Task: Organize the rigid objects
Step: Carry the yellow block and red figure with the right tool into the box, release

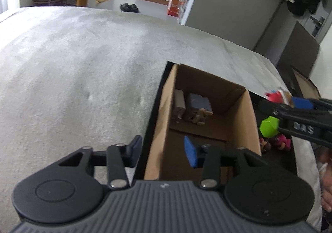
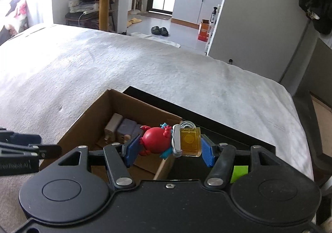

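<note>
The bed (image 2: pixel 145 71), spread with a grey cover, carried an open cardboard box (image 2: pixel 87 120) and, just beside it on the right, a black tray (image 1: pixel 257 108). In the box's far corner lay a grey block (image 1: pixel 178 102) and a purple block (image 1: pixel 197 102), touching each other, with a small tan figure (image 1: pixel 199 117) against them.

The right gripper (image 2: pixel 169 145) held a toy (image 2: pixel 153 141), a red round figure joined to a yellow padlock-shaped piece (image 2: pixel 189 139). Its fingers (image 2: pixel 131 150) were partly closed, pressing on the two ends, so the toy's long axis ran straight across from pad to pad. The toy hung over the wall shared by box and tray, with the red end above the box. By my judgement, a short move to the left would bring it wholly over the box for release.

The left gripper (image 1: pixel 164 152) carried nothing. Its fingers (image 1: pixel 189 152) stood partly open and straddled the box's left wall without pressing it, one outside over the bed, one inside. The right hand was plainly the one placed to act.

Only the left view showed what remained in the tray: a green faceted piece (image 1: pixel 268 127) and pink figures (image 1: pixel 283 141). The right view caught just a green sliver there. Only the right view showed the grip on the toy clearly.
</note>
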The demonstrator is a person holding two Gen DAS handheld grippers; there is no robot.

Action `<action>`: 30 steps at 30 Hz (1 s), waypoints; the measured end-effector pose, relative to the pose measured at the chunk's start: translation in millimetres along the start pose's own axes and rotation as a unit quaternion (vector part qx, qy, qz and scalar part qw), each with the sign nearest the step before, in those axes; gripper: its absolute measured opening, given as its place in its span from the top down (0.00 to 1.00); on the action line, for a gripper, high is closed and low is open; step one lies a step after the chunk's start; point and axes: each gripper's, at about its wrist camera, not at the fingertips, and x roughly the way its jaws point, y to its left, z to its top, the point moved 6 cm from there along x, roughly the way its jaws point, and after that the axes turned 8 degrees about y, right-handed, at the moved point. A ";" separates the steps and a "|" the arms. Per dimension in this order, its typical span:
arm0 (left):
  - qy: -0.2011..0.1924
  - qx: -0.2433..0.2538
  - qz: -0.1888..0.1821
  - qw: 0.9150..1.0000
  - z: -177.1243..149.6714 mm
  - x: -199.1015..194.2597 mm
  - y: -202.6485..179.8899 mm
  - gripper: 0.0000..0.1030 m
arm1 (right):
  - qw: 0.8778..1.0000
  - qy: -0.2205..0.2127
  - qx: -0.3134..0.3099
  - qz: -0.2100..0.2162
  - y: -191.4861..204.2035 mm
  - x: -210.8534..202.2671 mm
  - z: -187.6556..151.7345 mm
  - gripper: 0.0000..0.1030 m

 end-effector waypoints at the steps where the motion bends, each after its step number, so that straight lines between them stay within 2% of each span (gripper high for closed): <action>1: 0.003 0.001 -0.002 1.000 -1.6 2.4 0.2 0.68 | 1.000 0.000 -0.002 0.001 2.6 1.1 0.5 0.43; 5: 0.012 0.003 -0.008 1.000 -9.7 14.2 3.1 0.84 | 1.000 0.004 -0.010 0.002 13.6 9.0 3.3 0.43; 9: 0.014 -0.004 -0.004 1.000 -11.5 17.8 5.5 0.89 | 1.000 0.008 -0.023 -0.001 23.8 14.8 4.3 0.43; 16: 0.017 -0.019 -0.012 1.000 -10.8 17.0 9.5 0.89 | 0.999 0.010 -0.051 0.000 35.8 18.9 4.8 0.43; 20: 0.018 -0.019 -0.011 1.000 -10.5 16.3 8.9 0.89 | 0.996 -0.020 -0.081 -0.023 35.1 17.1 15.5 0.42; 24: 0.019 -0.025 -0.013 0.999 -8.9 15.5 10.1 0.89 | 0.994 -0.034 -0.093 -0.035 25.0 7.9 23.3 0.38; 30: 0.019 -0.020 0.002 1.000 -7.0 15.4 7.3 0.89 | 0.995 -0.023 -0.093 -0.030 5.6 1.3 12.6 0.38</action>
